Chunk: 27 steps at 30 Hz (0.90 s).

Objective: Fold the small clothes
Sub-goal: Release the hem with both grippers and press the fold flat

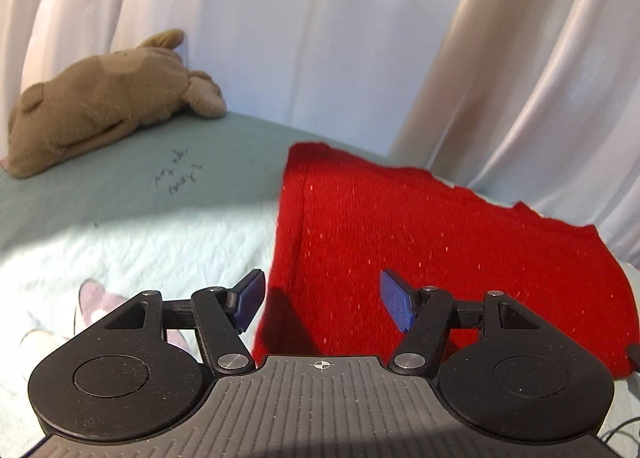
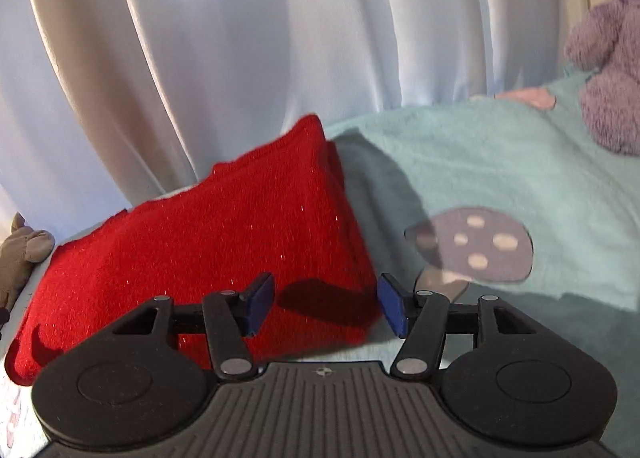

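A folded red knit garment (image 1: 432,258) lies on a pale blue blanket (image 1: 152,254) near the bed's far edge, close to the white curtain (image 1: 320,38). The left gripper (image 1: 322,300) hovers over its left border, jaws spread and holding nothing. The right gripper (image 2: 326,304) hangs above the garment's near right corner, jaws likewise spread. A brown plush toy (image 1: 100,98) rests at the far left; a purple plush toy (image 2: 612,58) sits far right

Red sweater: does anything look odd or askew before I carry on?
Mostly fine. The red sweater lies folded on the blanket, but its far edge looks jagged, not squared. Both claws, left and right, hover open, holding nothing.
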### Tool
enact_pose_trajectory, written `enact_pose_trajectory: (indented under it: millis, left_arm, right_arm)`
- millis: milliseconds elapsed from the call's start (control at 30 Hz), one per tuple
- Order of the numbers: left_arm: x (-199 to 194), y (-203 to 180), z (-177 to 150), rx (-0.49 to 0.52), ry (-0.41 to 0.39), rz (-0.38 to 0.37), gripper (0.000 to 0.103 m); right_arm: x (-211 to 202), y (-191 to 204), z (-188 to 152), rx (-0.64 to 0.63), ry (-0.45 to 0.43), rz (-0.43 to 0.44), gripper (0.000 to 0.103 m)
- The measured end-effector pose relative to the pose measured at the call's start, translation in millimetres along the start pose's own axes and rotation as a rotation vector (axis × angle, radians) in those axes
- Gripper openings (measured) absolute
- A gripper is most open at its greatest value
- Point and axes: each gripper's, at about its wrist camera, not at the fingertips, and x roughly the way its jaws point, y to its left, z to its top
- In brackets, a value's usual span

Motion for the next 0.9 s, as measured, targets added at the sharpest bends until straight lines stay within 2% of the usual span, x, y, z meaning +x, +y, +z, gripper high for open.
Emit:
enact_pose_trajectory:
  millis: [67,100,300,400,467,500,533,567,633,700,767,800,900]
  left_arm:
    - [4,0,-5,0.023,0.023,-0.001,0.067]
    - [4,-1,-6,0.025,0.031,0.011,0.064]
    - [15,11,-3,-0.019,0.067,0.004,0.06]
    - [22,17,-2,-0.055,0.084,-0.036,0.048]
    - [22,19,0,-0.066,0.085,-0.062,0.034]
    - [22,21,2,-0.078,0.082,-0.082,0.019]
    - [21,22,3,-0.084,0.075,-0.077,0.013]
    - [22,23,6,-0.083,0.07,-0.06,0.012]
    - [21,30,10,-0.078,0.05,-0.013,0.012]
    - [20,43,11,-0.116,0.048,0.01,0.013]
    - [19,51,11,-0.127,0.052,0.07,0.013]
    - [18,57,11,-0.129,0.068,0.063,0.018]
    - [17,69,10,-0.203,0.113,-0.088,0.05]
  right_arm:
    - [4,-3,-5,0.016,0.007,-0.007,0.052]
    - [4,-4,-5,0.024,0.006,-0.001,0.052]
    - [10,-12,-7,0.078,0.037,-0.004,0.044]
    - [13,-13,-5,0.072,0.044,-0.004,0.037]
    - [14,-11,-4,0.056,0.041,-0.003,0.034]
    - [15,-9,-4,0.043,0.039,-0.01,0.032]
    - [15,-7,-4,0.025,0.034,-0.018,0.032]
    - [14,-3,-4,-0.002,0.027,-0.032,0.032]
    - [16,4,-5,-0.059,0.017,-0.069,0.032]
    - [16,10,-5,-0.108,0.004,-0.098,0.032]
    - [14,14,-4,-0.139,-0.003,-0.124,0.035]
    - [13,15,-3,-0.146,-0.007,-0.134,0.036]
    - [5,18,0,-0.178,-0.035,-0.16,0.036]
